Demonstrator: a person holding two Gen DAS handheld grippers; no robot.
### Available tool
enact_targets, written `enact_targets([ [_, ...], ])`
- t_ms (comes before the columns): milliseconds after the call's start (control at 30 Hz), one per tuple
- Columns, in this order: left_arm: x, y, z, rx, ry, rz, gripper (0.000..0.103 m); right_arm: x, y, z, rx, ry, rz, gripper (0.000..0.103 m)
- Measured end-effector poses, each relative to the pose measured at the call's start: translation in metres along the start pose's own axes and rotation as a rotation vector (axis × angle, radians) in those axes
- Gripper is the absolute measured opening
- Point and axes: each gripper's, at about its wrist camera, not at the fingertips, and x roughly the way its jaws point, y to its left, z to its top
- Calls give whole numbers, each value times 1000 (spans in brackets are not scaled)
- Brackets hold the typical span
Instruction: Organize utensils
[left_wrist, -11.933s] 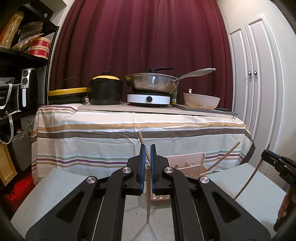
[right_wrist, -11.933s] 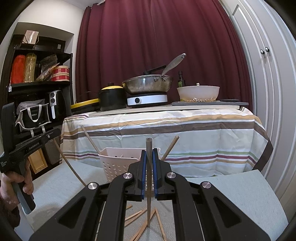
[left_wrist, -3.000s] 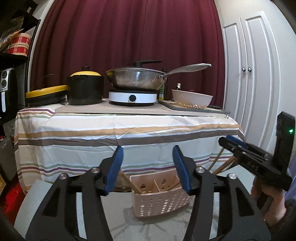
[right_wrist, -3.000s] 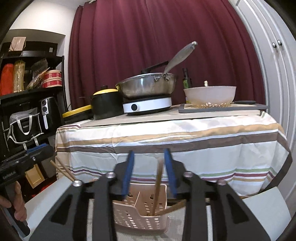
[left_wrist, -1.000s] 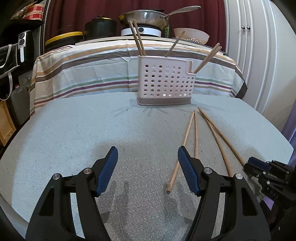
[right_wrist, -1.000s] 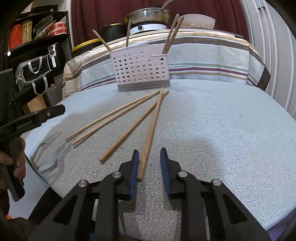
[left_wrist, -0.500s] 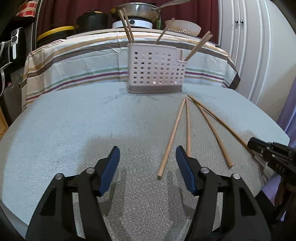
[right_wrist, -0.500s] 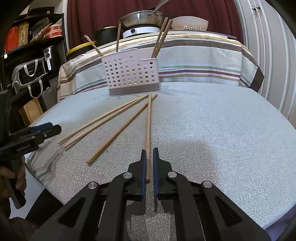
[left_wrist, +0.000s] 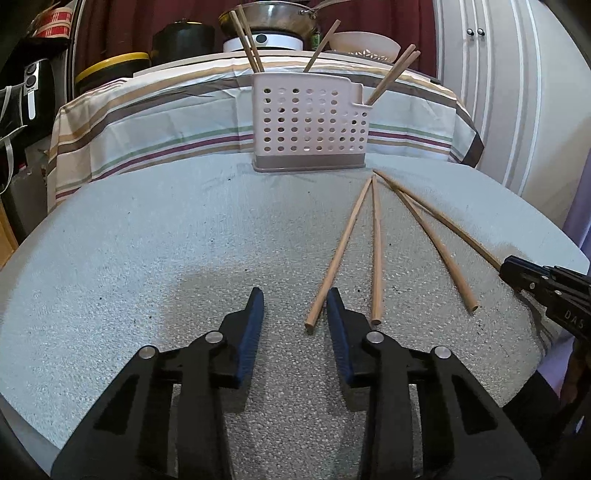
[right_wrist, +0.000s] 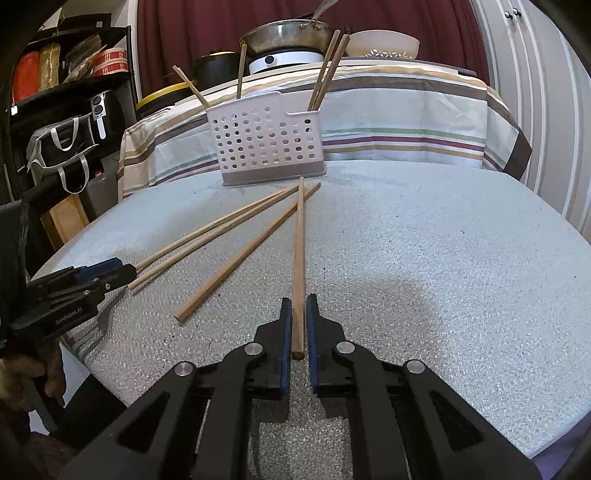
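Observation:
A white perforated utensil holder (left_wrist: 310, 123) (right_wrist: 267, 140) stands at the far side of the grey table and holds several wooden chopsticks upright. Several more chopsticks lie fanned out on the table in front of it. My left gripper (left_wrist: 293, 308) is open, its jaws either side of the near end of the leftmost chopstick (left_wrist: 341, 251). My right gripper (right_wrist: 298, 317) is shut on the near end of one chopstick (right_wrist: 299, 243), which still lies along the table; in the left wrist view it (left_wrist: 517, 275) sits at the end of the rightmost chopstick (left_wrist: 443, 218).
The grey round table (left_wrist: 147, 236) ends close in front of me. Behind it stands a striped-cloth table (left_wrist: 155, 107) with a pan, a black pot and a bowl. A dark shelf (right_wrist: 66, 74) is at the left, white cabinet doors (left_wrist: 491, 74) at the right.
My left gripper has moved forward and narrowed around the leftmost chopstick's end. My right gripper has closed onto its chopstick over the last second.

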Motion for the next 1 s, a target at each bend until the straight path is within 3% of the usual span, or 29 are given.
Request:
enact_targets([
  [167, 1, -3, 0, -3, -7, -4, 13, -1, -1, -2, 6, -12, 9, 12],
  [400, 0, -7, -2, 13, -19, -9, 6, -1, -1, -2, 10, -14, 21, 10],
  [667, -7, -6, 1, 12, -47, -13, 5, -7, 0, 0, 10, -32, 19, 8],
  [1000, -34, 0, 20, 15, -149, 33, 5, -30, 3, 21, -13, -112, 5, 7],
])
